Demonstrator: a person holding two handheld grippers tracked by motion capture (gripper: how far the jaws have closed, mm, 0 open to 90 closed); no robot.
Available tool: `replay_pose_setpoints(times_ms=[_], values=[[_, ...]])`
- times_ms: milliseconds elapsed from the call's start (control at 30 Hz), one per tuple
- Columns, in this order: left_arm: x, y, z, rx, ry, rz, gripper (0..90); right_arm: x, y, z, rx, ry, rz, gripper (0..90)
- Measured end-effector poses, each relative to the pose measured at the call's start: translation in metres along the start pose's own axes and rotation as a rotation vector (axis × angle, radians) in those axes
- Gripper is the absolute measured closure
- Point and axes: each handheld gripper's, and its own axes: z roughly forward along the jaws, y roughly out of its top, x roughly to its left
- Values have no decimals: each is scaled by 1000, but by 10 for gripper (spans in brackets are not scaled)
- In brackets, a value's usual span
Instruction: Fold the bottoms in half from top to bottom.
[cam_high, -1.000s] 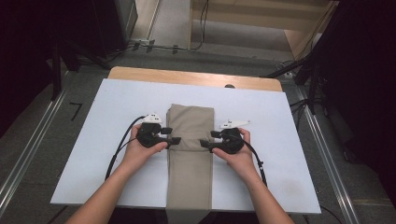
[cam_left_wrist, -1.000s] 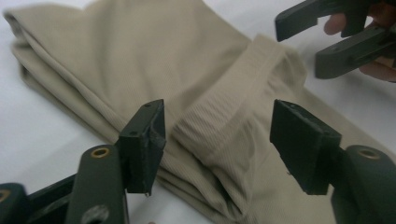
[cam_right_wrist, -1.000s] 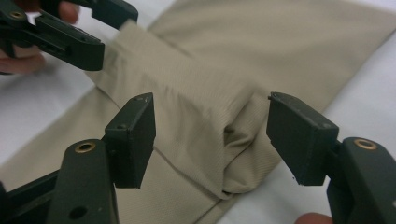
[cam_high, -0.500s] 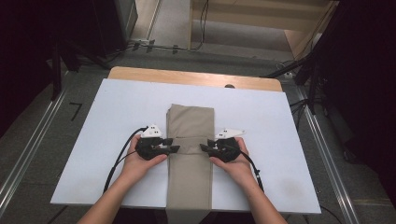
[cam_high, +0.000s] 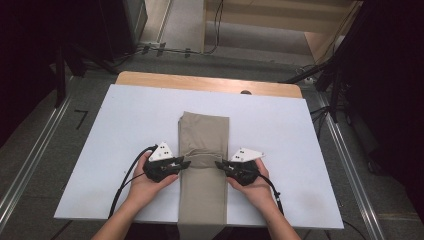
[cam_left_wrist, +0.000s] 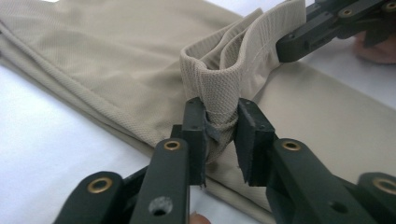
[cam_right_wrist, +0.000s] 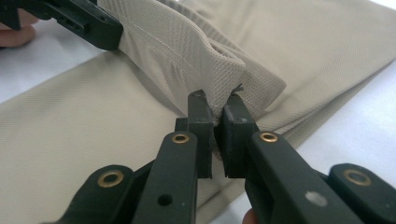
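— Cloth (cam_high: 202, 150)? Where?
— Folded into a long tan strip, lying down the middle of the white board (cam_high: 110, 130), near end hanging over the front edge.
— Left gripper (cam_high: 181, 162)?
— At the strip's left edge, about midway along. Jaws just been closing, now narrow, pinching a bunched fold of cloth between the pads (cam_left_wrist: 198, 135). Fold standing up above the jaws in the left gripper view.
— Right gripper (cam_high: 219, 165)?
— Opposite, at the right edge, level with the left. Jaws also just been closing, now nearly together, clamped on the hemmed edge of the same raised fold (cam_right_wrist: 219, 93).
— Touching each other?
— No. Apart, with the strip's width between, tips pointing inward at one another.
— Cloth between them?
— Rumpled into a small ridge across the strip; flat elsewhere.
— Hands?
— Left hand (cam_high: 147, 182) and right hand (cam_high: 257, 185) low over the board, wrapped round the grippers.
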Motion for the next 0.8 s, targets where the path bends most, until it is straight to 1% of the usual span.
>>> replay_pose_setpoints(times_ms=[133,200,267,400,467,600,633,667,733,800], values=[[-8,1,-7,-11,-14,16,770,6,-2,-9,-26,1,-5,832],[-13,2,-10,-15,-19,30,770,8,-3,-13,-31,3,-8,831],[-17,1,-12,-11,-31,32,772,12,-3,-19,-38,1,-19,831],[-29,-1,-19,-13,-48,44,773,20,-7,-30,-46,6,-24,831],[-36,-3,-23,-8,-60,40,772,25,-12,-34,-52,12,-21,831],[-53,-13,-31,5,-69,51,772,36,-21,-42,-51,20,-27,831],[-56,-15,-33,5,-72,48,772,39,-23,-44,-49,29,-22,831],[-60,-18,-36,5,-70,54,773,46,-26,-47,-48,37,-27,831],[-67,-22,-39,3,-75,46,773,48,-27,-48,-46,38,-33,831],[-73,-25,-45,12,-80,58,773,55,-30,-52,-35,46,-39,831]])
